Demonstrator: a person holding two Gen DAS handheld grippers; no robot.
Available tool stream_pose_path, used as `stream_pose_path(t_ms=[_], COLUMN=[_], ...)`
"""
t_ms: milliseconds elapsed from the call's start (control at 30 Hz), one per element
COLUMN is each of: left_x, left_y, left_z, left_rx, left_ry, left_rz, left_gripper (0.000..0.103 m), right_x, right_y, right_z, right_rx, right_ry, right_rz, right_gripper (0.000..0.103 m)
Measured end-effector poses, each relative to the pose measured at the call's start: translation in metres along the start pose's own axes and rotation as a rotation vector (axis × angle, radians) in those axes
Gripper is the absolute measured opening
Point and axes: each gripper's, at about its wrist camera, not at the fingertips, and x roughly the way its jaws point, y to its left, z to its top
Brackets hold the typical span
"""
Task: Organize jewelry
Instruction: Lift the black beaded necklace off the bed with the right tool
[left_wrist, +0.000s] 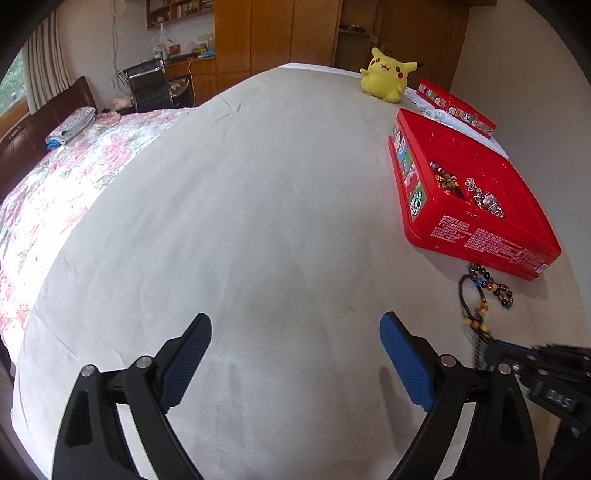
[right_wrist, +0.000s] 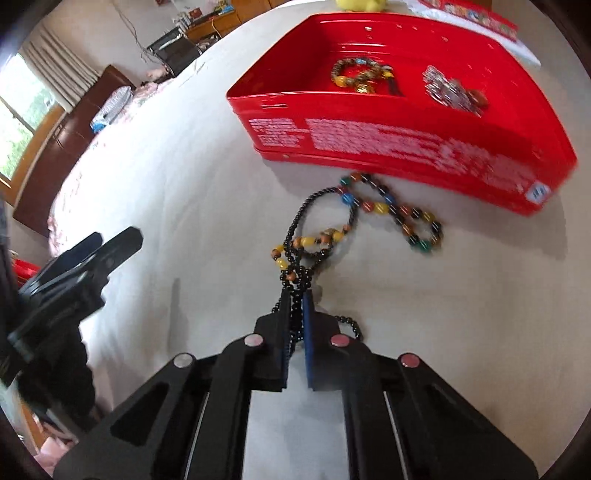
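Observation:
A long bead necklace (right_wrist: 373, 206) with black and coloured beads lies on the grey bed cover just in front of an open red tin box (right_wrist: 406, 144). My right gripper (right_wrist: 296, 295) is shut on the black-bead end of the necklace; the coloured loop rests on the cover. The box holds a beaded bracelet (right_wrist: 360, 75) and a silvery watch or chain (right_wrist: 452, 90). In the left wrist view the necklace (left_wrist: 487, 288) lies near the box (left_wrist: 476, 229), and my left gripper (left_wrist: 295, 325) is open and empty over bare cover to their left.
The box lid (left_wrist: 456, 103) lies behind the box, beside a yellow Pikachu plush (left_wrist: 386, 74). A floral quilt (left_wrist: 74, 177) covers the bed's left part. My left gripper (right_wrist: 107, 251) shows at the left of the right wrist view.

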Motion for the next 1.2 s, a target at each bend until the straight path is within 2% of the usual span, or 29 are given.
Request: stream_pose_path(t_ms=[267, 467, 633, 733, 800, 833, 867, 900, 933, 1067, 1200], left_x=[0.001, 0.003, 0.007, 0.01, 0.011, 0.012, 0.013, 0.013, 0.014, 0.014, 0.017], left_y=[-0.004, -0.006, -0.008, -0.009, -0.009, -0.008, -0.008, -0.008, -0.008, -0.012, -0.013], left_z=[-0.003, -0.003, -0.004, -0.005, -0.005, -0.005, -0.005, -0.005, -0.004, -0.006, -0.007], left_rx=[0.02, 0.026, 0.038, 0.038, 0.036, 0.035, 0.032, 0.031, 0.031, 0.044, 0.049], left_ry=[-0.006, 0.0, 0.005, 0.011, 0.016, 0.02, 0.023, 0.025, 0.026, 0.026, 0.032], left_rz=[0.0, 0.006, 0.014, 0.022, 0.024, 0.024, 0.024, 0.023, 0.022, 0.021, 0.029], left_gripper=[0.093, 0.093, 0.093, 0.093, 0.093, 0.093, 0.093, 0.093, 0.093, 0.093, 0.093], right_x=[-0.048, -0.08, -0.061, -0.041, -0.031, -0.03, -0.03, -0.032, -0.033, -0.031, -0.011], right_y=[-0.031, -0.045, -0.047, -0.053, -0.058, -0.06, -0.061, -0.063, -0.063, -0.058, -0.051], right_z=[-0.026, -0.032, -0.018, -0.01, -0.005, -0.005, -0.005, -0.005, -0.005, -0.006, -0.003], right_rx=[0.051, 0.092, 0.108, 0.119, 0.138, 0.145, 0.149, 0.151, 0.146, 0.102, 0.078], right_ry=[-0.064, -0.142, -0.13, -0.091, -0.073, -0.072, -0.073, -0.084, -0.094, -0.085, -0.032], right_rz=[0.02, 0.009, 0.02, 0.042, 0.053, 0.055, 0.052, 0.043, 0.029, 0.029, 0.003], right_gripper=[0.003, 0.003, 0.003, 0.008, 0.014, 0.022, 0.038, 0.049, 0.055, 0.061, 0.064])
